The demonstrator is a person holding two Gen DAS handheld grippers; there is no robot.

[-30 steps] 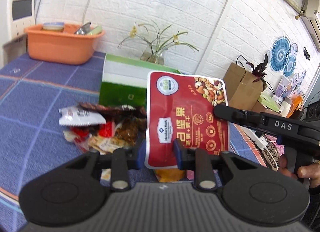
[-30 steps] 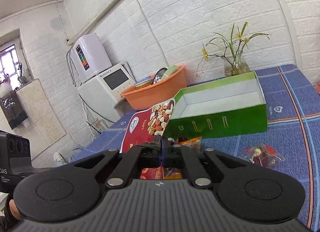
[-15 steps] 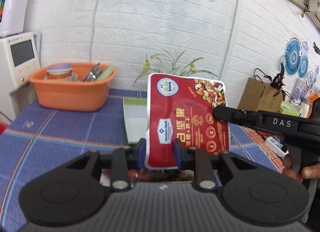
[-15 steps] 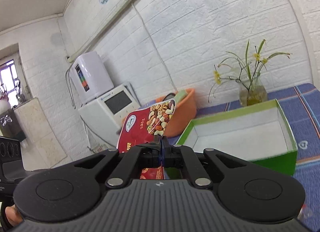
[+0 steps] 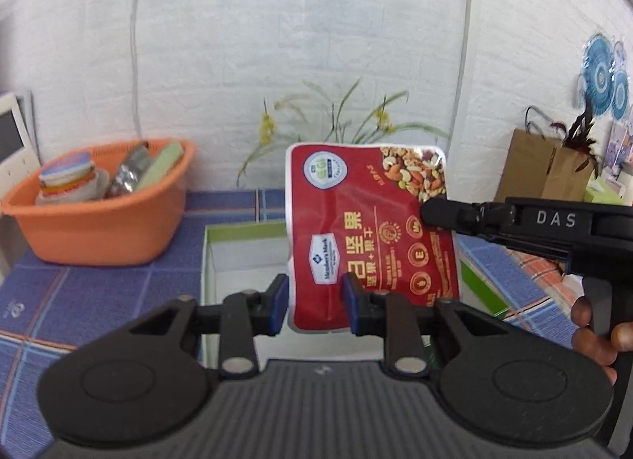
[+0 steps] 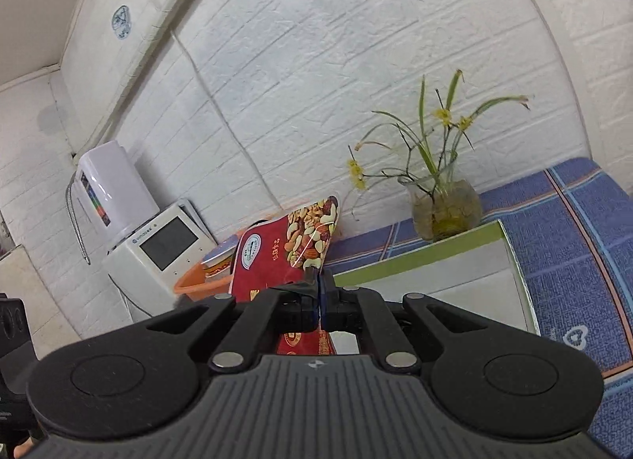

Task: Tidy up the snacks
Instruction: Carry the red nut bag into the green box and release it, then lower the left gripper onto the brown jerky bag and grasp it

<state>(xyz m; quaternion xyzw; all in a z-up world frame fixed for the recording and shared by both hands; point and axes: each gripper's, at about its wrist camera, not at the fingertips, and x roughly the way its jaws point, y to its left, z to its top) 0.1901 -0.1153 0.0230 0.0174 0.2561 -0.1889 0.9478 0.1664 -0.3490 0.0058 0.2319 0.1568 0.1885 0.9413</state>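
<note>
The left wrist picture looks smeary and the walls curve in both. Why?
Left wrist view: soft motion blur smears the orange basin and wall, while the red nut bag stays fairly readable. Right wrist view: sharper; the fisheye lens bows the brick wall lines, and a thin glare streak crosses the bag.

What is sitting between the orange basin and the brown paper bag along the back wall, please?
In the left wrist view, the glass vase of yellow-flowered stems stands between the orange basin and the brown paper bag; the held red nut bag partly covers it.

White brick wall [image 5: 277, 43] rises behind a blue checked tablecloth [image 5: 99, 289] and vase [image 6: 445, 209].
</note>
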